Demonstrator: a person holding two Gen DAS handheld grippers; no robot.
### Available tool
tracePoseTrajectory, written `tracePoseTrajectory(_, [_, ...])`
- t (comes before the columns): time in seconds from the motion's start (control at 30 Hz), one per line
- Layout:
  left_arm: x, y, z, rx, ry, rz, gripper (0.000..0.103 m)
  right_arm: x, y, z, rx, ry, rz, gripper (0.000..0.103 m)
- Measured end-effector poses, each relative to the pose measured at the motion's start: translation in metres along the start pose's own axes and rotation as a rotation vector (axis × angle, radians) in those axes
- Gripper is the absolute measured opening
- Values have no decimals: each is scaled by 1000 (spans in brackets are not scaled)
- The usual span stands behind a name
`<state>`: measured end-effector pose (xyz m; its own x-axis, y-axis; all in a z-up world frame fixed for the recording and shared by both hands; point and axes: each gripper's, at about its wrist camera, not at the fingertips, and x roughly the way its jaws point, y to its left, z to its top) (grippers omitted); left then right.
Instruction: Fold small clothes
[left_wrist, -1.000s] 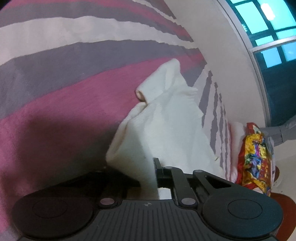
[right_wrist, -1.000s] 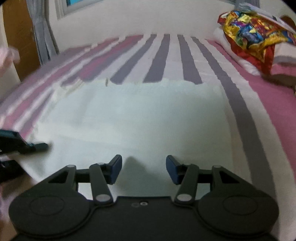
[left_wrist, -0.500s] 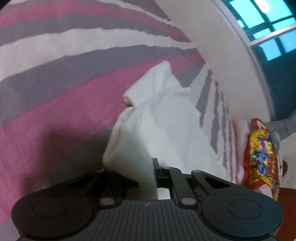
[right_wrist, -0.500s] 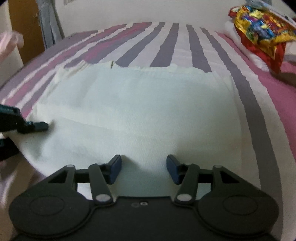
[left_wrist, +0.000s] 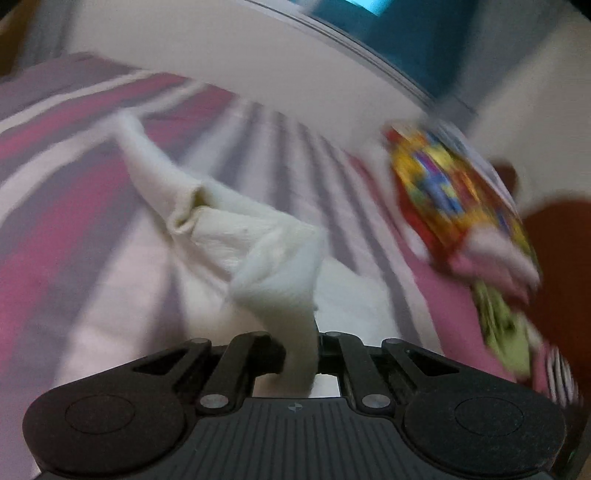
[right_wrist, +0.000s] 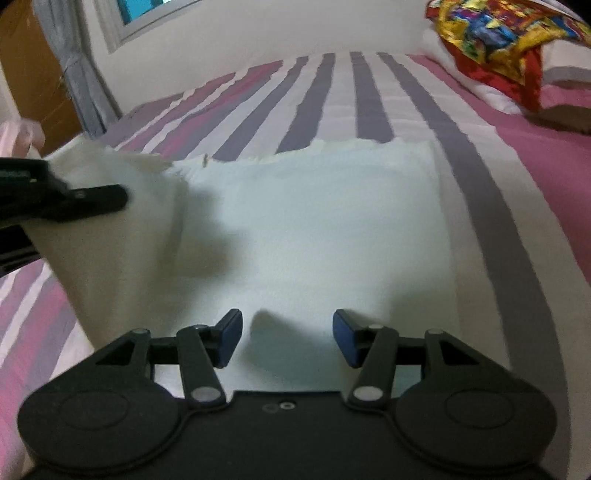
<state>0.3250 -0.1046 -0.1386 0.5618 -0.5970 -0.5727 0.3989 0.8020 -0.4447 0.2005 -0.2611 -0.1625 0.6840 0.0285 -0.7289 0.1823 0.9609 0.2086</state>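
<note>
The white garment (right_wrist: 314, 229) lay spread across the middle of the striped bed (right_wrist: 332, 92), filling the centre of the right wrist view. The left gripper (left_wrist: 299, 350) was clenched on one edge of it: at the lower centre of the left wrist view, a bunched strip of the cloth ran down between the closed fingers, and the fabric rose away from them in loose folds toward the upper left of the frame. That view was blurred. In the right wrist view the same gripper came in from the left edge, with that side of the garment lifted off the bed and hanging in a sheet. The right gripper (right_wrist: 287, 338) was released, its blue pads (right_wrist: 229, 338) well apart at the lower centre, over the near edge of the cloth and holding nothing. A bright patterned bundle (right_wrist: 491, 40) sat in the upper right corner, beside a pillow (right_wrist: 565, 70).
</note>
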Motion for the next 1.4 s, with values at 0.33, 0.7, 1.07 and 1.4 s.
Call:
tracePoseTrajectory(0.33, [40,-74,-47,282,247,-62,7,-26,-50,-10,43,-16,-19,53])
tracePoseTrajectory(0.7, [10,-92,-38,220,240,-72,51,-40,-66,-17,78,3,40,55])
tracePoseTrajectory(1.07, [15,-44,-6,87,151,100,51,-62,-73,-11,127,-8,71,55])
tracePoseTrajectory(1.4, [64,-22,5,77,153,152,51,-20,-116,39,344,-18,108,64])
